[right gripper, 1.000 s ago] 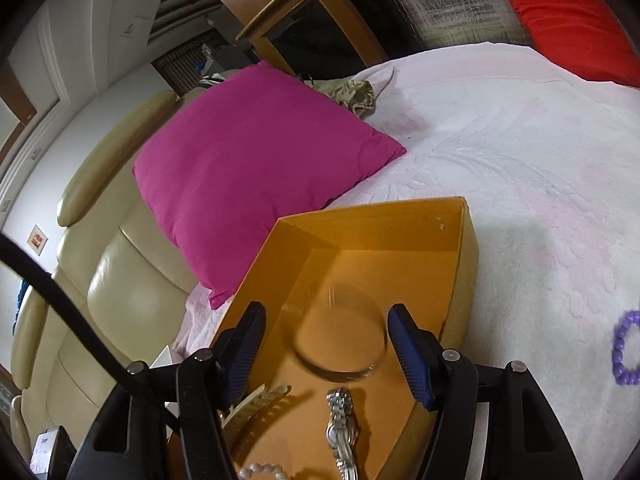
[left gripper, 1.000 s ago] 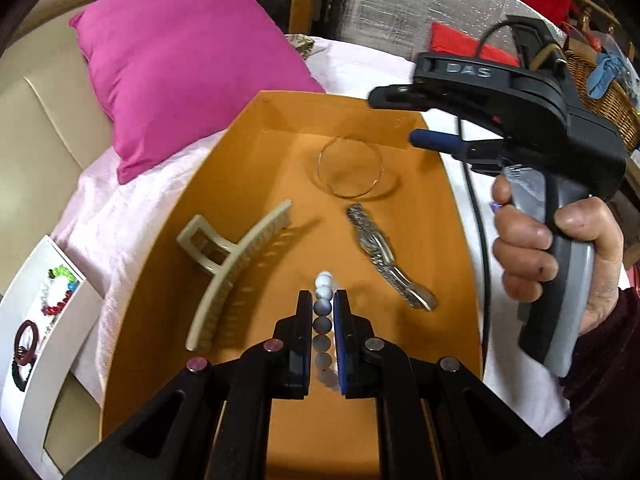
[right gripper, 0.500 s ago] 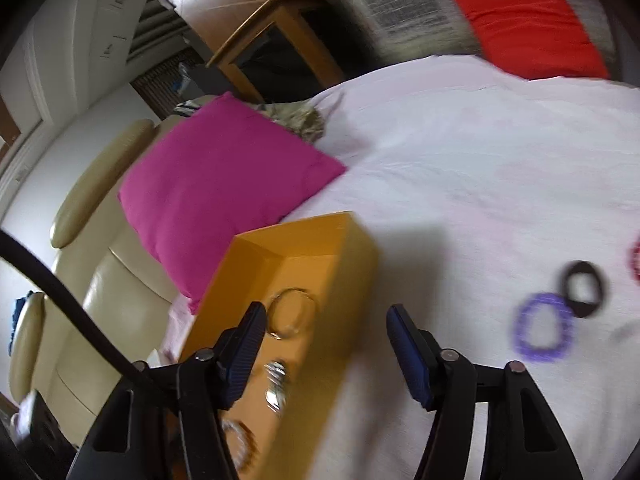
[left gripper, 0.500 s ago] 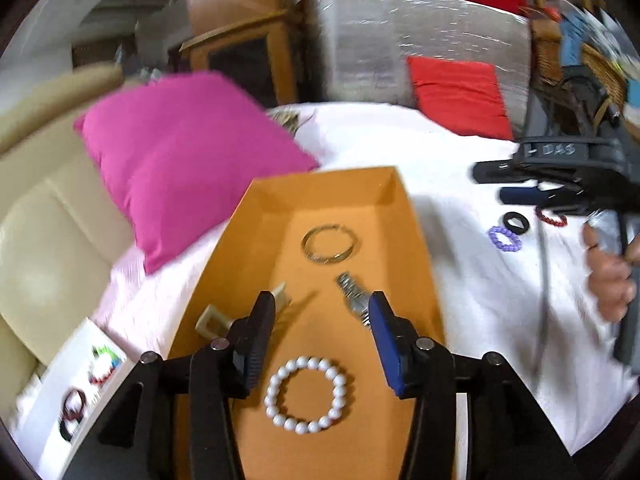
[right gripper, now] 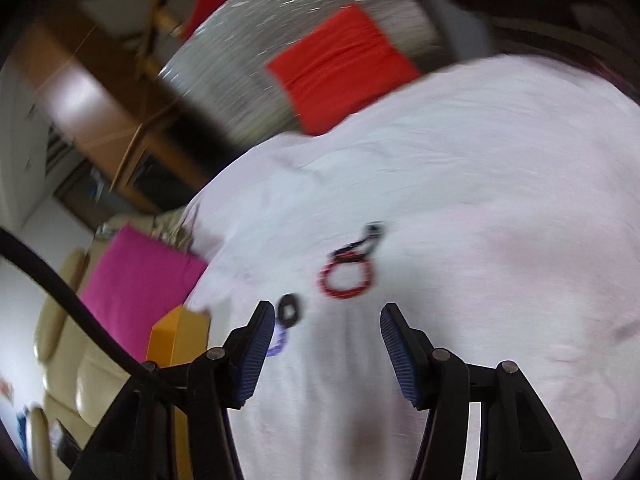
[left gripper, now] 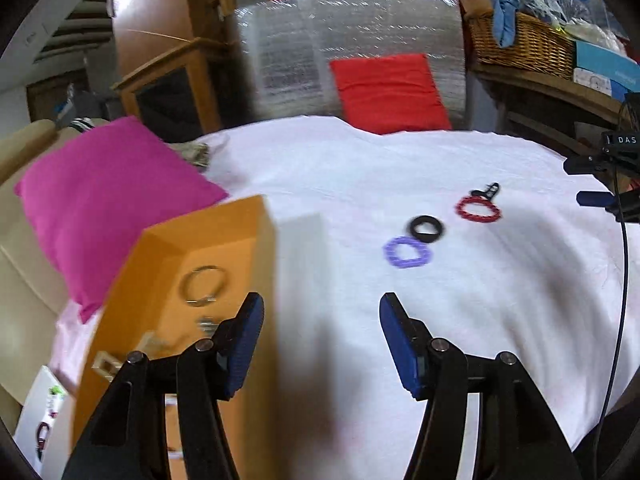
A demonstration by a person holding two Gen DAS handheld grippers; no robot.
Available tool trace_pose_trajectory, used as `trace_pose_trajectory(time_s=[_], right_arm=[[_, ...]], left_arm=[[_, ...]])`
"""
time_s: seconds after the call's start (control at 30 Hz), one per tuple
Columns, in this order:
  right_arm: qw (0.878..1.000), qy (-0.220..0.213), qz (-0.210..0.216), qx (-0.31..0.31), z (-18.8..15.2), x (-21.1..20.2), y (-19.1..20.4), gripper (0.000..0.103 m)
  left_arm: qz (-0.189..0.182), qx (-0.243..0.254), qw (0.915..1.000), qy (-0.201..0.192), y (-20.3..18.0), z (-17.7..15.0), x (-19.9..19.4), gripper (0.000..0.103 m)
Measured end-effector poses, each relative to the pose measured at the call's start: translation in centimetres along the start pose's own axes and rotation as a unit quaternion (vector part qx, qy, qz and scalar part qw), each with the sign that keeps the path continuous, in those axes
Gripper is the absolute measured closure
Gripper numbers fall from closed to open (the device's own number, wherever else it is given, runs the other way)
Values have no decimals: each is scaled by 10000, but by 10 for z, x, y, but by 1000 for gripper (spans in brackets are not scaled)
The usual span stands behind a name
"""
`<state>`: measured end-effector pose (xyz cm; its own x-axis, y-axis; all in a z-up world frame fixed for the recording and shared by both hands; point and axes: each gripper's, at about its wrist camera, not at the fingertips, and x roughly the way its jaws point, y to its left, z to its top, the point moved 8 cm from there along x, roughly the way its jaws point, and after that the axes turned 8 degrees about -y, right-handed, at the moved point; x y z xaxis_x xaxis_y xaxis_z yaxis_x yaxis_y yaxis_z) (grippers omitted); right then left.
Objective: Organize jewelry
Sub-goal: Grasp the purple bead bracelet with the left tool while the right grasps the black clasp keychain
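Note:
My left gripper (left gripper: 320, 304) hangs over the white bedspread (left gripper: 460, 320) beside the orange box (left gripper: 160, 280), its jaws opening with nothing between them. The box holds a silver bangle (left gripper: 203, 285) and a beige hair claw (left gripper: 120, 356). Farther out on the bed lie a purple bracelet (left gripper: 407, 253), a black ring (left gripper: 426, 229), a red bracelet (left gripper: 478, 209) and a small black clip (left gripper: 488, 191). My right gripper (right gripper: 328, 312) is open and empty, just short of the red bracelet (right gripper: 347, 280). The black ring (right gripper: 291, 310) sits by its left finger, which half hides the purple bracelet (right gripper: 280, 340).
A pink pillow (left gripper: 108, 200) leans on the beige sofa behind the box. A red cushion (left gripper: 388, 92) and a wicker basket (left gripper: 520, 40) stand at the back. A white tray (left gripper: 44, 412) with bracelets lies at the lower left. The right gripper's cable (left gripper: 622, 280) hangs at the right.
My left gripper let go of the white bead bracelet in the box, opened and swung right over the bed. My right gripper swept right from the box to the bracelets.

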<state>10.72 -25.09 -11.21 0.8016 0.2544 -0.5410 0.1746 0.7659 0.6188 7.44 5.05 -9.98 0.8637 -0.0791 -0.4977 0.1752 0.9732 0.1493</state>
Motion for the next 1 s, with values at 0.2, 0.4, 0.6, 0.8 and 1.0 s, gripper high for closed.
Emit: trace_pose_trajectory(time_s=[0.2, 0.4, 0.6, 0.8, 1.0], right_arm=[[9993, 249, -112, 237, 7, 9, -24, 44], [9986, 465, -54, 231, 10, 34, -26, 44], [9975, 691, -74, 116, 9, 73, -20, 47], [9954, 603, 23, 747, 21, 97, -31, 47], [9947, 442, -35, 930, 31, 114, -31, 47]], left_arm=[[-60, 266, 9994, 198, -38, 0, 28, 42], [-192, 94, 9988, 442, -52, 2, 62, 42], [-435, -163, 9976, 519, -61, 9, 83, 42], [-674, -428, 9947, 644, -66, 9, 112, 42], [-842, -576, 9913, 836, -62, 4, 128, 42]])
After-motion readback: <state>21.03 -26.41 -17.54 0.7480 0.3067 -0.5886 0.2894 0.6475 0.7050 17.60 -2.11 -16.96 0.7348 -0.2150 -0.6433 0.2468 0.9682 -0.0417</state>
